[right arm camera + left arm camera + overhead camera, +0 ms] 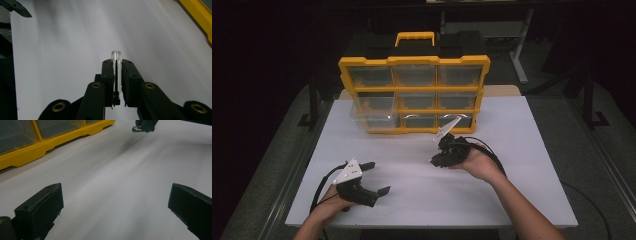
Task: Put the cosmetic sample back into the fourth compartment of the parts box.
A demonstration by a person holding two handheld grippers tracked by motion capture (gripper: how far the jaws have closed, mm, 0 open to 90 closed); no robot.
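In the right gripper view, the right gripper pinches a small clear tube between its two black jaws. The jaws stand pressed nearly together on the tube, and its rounded clear end sticks out just past their tips, toward the top of the frame. The tube's long axis runs along the jaws, so it points the same way the gripper points.

In the high view, the right gripper sits right of centre, above the white table, with its tips turned toward the lower left of the frame. The yellow drawer organizer stands just above it, at the far edge of the table, and its bottom row of clear drawers is the nearest part. The right hand is clearly nearer to the organizer than the left.

The left gripper rests in the lower left of the high view, its jaws spread wide with nothing between them. It is well apart from the tube and from the organizer.

Judging by this, the coming move likely depends on the tube's pointing direction: it aims away from the drawers, so the right hand would need to turn before the tube could go toward one.
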